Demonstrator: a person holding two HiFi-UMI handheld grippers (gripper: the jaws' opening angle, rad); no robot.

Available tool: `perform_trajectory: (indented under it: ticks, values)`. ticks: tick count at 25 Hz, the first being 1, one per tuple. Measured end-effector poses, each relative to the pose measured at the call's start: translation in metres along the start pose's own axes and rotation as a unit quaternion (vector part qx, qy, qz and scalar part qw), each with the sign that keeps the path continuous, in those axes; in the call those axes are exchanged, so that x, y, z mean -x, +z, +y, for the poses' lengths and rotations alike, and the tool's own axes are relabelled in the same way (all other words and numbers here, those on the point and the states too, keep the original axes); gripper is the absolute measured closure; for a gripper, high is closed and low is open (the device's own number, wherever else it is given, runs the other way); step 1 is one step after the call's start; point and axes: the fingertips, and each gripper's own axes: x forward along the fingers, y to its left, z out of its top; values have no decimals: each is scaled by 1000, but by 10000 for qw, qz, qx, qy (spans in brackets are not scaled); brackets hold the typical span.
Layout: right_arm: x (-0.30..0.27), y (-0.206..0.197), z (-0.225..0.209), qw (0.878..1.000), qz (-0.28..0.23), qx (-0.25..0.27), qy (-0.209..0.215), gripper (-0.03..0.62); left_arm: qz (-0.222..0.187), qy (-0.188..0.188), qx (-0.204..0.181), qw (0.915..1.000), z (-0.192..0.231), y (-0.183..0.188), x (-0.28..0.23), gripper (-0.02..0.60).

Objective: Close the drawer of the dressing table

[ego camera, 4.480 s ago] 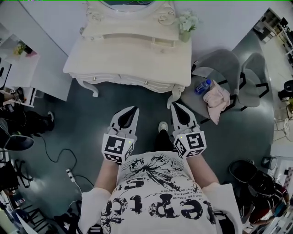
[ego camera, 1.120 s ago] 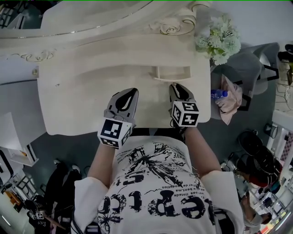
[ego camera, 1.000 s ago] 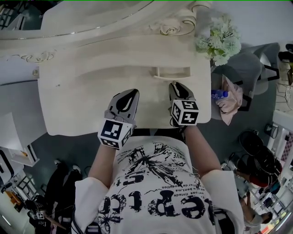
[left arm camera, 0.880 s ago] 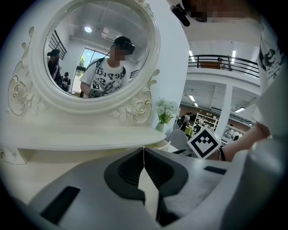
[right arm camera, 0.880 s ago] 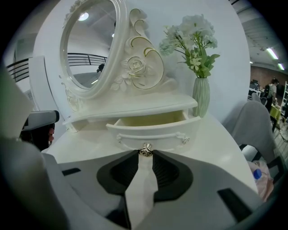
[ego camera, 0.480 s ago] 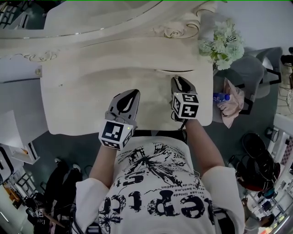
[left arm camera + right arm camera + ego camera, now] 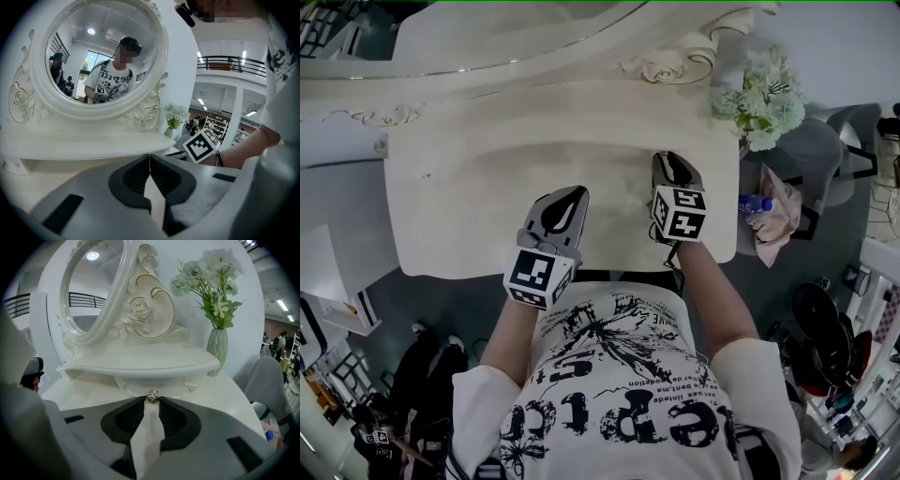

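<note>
Cream-white drawer [image 7: 172,386] sits pushed in under the little shelf [image 7: 140,365] at the back of the surface [image 7: 459,206]. My right tool [image 7: 151,403] reaches forward on an outstretched forearm and tilts down. Its tips pinch the drawer's round metal knob [image 7: 151,397]. My left tool [image 7: 150,158] hangs over the front half of the surface, tilted gently down, its tips closed together with nothing between them.
</note>
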Motion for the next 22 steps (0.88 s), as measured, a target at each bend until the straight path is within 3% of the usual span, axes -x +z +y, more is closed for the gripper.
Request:
perform_trajectory:
  ticks: [13,20,22]
  values:
    - [-3,3,-1,10000,-50,-4,-18,479,34,34,38,10000,-2,1,-1,561]
    - [40,8,6,9998,-152,-9,146,484,-57,97,-62,9999,-13,20,3,561]
    - [57,20,8,9991,-355,60,236,523,-161,154,-84,9997,-16,29,5,561]
